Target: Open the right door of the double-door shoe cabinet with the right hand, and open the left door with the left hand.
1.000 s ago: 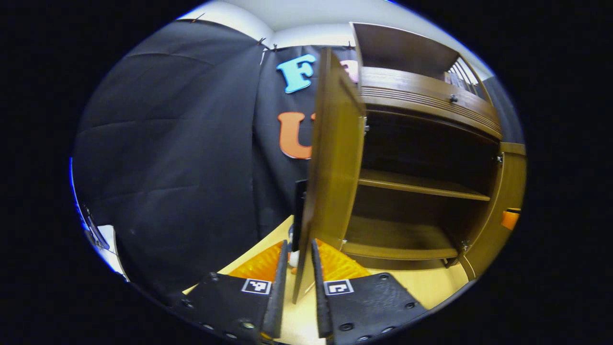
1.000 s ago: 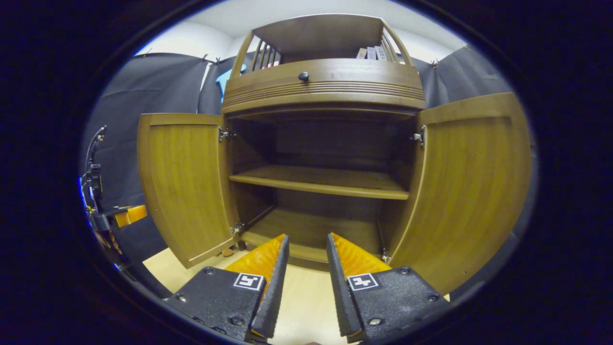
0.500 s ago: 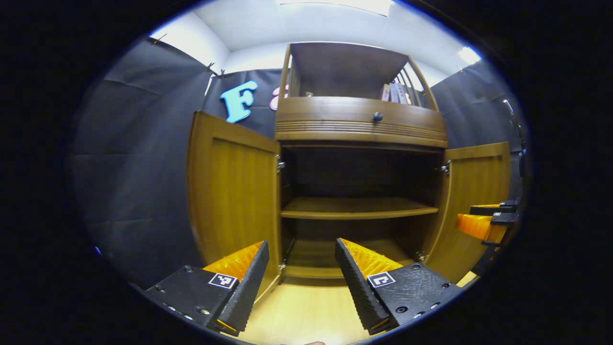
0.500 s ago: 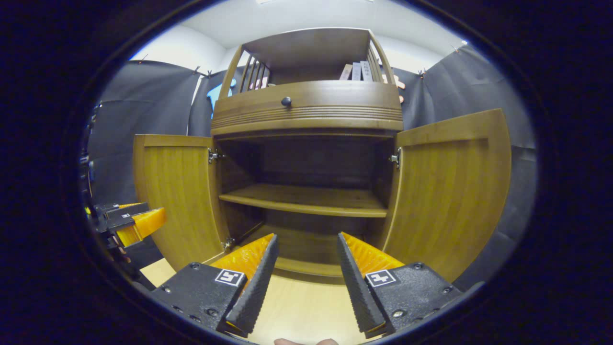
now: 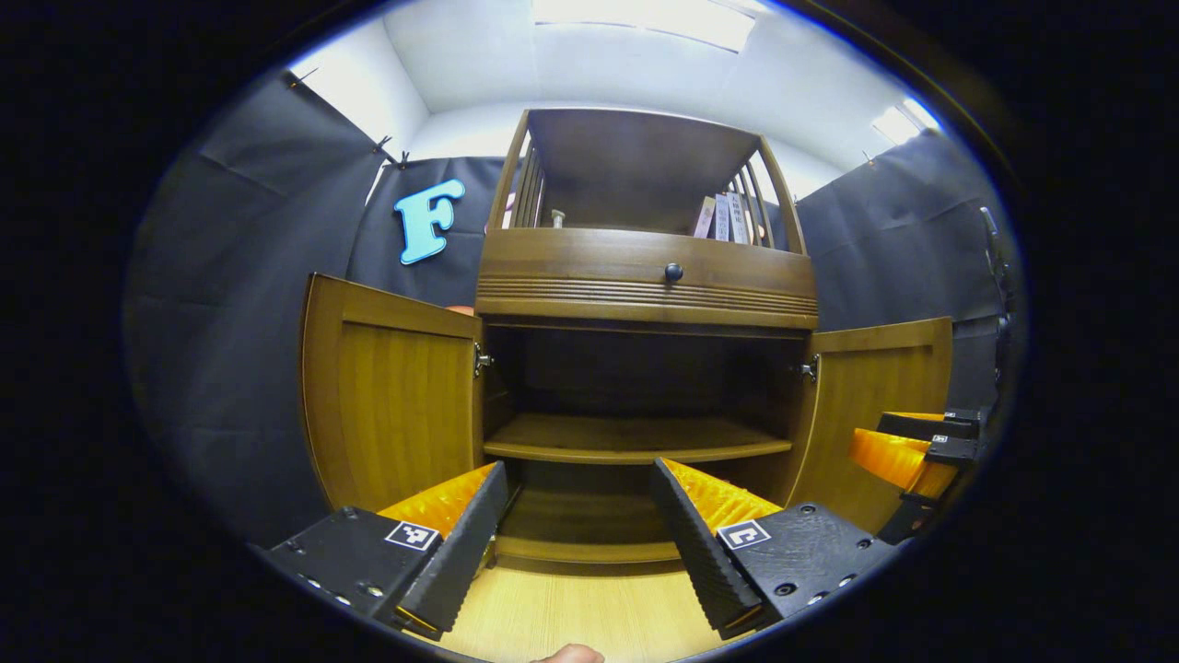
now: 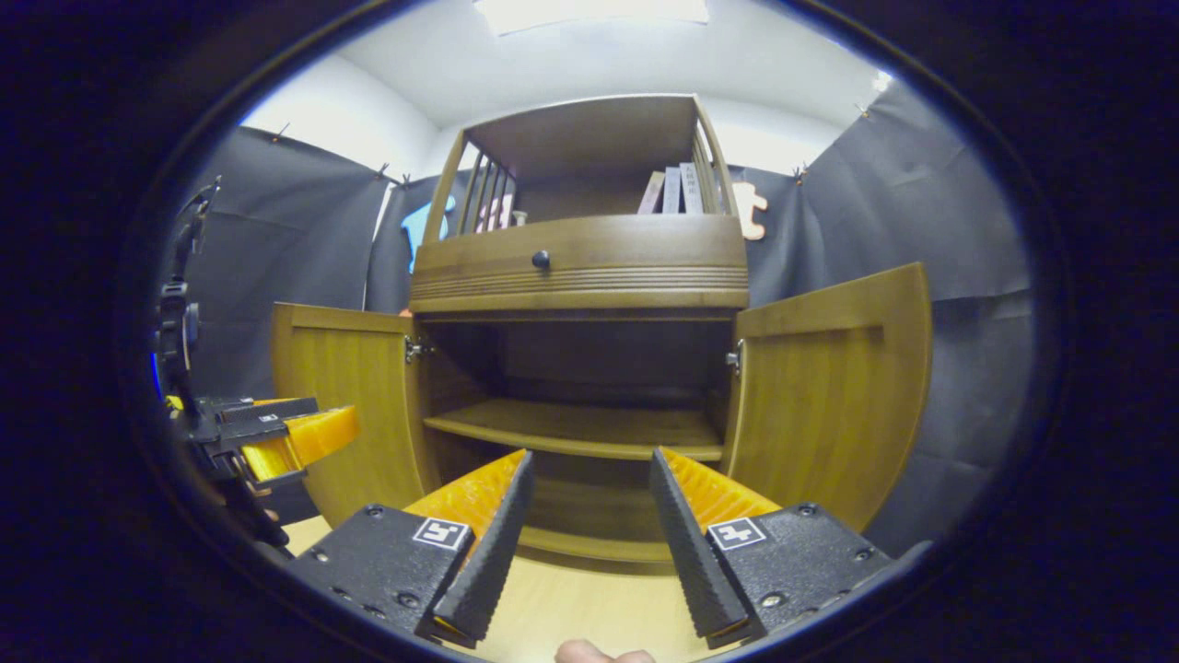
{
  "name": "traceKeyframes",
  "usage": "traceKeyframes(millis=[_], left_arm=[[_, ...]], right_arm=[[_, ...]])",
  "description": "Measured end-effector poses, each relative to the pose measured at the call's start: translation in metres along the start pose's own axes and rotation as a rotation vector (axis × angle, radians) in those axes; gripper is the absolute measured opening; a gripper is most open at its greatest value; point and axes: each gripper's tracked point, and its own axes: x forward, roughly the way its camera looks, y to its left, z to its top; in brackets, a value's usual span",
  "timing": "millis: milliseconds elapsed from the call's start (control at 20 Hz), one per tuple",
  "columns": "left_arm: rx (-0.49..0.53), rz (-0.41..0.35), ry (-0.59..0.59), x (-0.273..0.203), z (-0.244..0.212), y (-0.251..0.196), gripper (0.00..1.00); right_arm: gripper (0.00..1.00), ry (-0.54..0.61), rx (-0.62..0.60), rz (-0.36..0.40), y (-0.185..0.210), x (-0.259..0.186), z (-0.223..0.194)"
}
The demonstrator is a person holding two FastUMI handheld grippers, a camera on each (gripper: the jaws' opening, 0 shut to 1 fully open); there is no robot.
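The brown wooden shoe cabinet (image 5: 645, 285) (image 6: 580, 267) faces me with both doors swung wide. Its left door (image 5: 391, 405) (image 6: 355, 396) and right door (image 5: 875, 405) (image 6: 829, 396) stand out to the sides, baring an inner shelf (image 5: 636, 440) (image 6: 576, 431). My left gripper (image 5: 580, 497) is open, held back from the cabinet with nothing between its fingers; it also appears at the left of the right gripper view (image 6: 290, 437). My right gripper (image 6: 589, 488) is open too, empty, and appears at the right of the left gripper view (image 5: 907, 447).
A drawer with a dark knob (image 5: 673, 272) sits above the doors, and books (image 6: 671, 189) stand in the top shelf. Light wooden floor (image 5: 571, 617) lies in front of the cabinet. Black cloth walls close in both sides.
The left gripper has let go of the left door's edge, opened, and turned to face the cabinet. Both grippers have drawn back from the cabinet, and the right one has widened.
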Motion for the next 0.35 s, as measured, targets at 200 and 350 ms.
traceKeyframes(millis=[200,350], left_arm=[[0.003,0.011,-0.041,-0.009,0.017,0.007,1.00],[0.021,0.024,-0.064,-0.010,0.027,0.010,0.94]], right_arm=[[0.80,-0.037,-0.014,-0.008,0.000,0.000,0.013],[0.80,-0.034,-0.015,-0.019,0.000,0.001,0.013]])
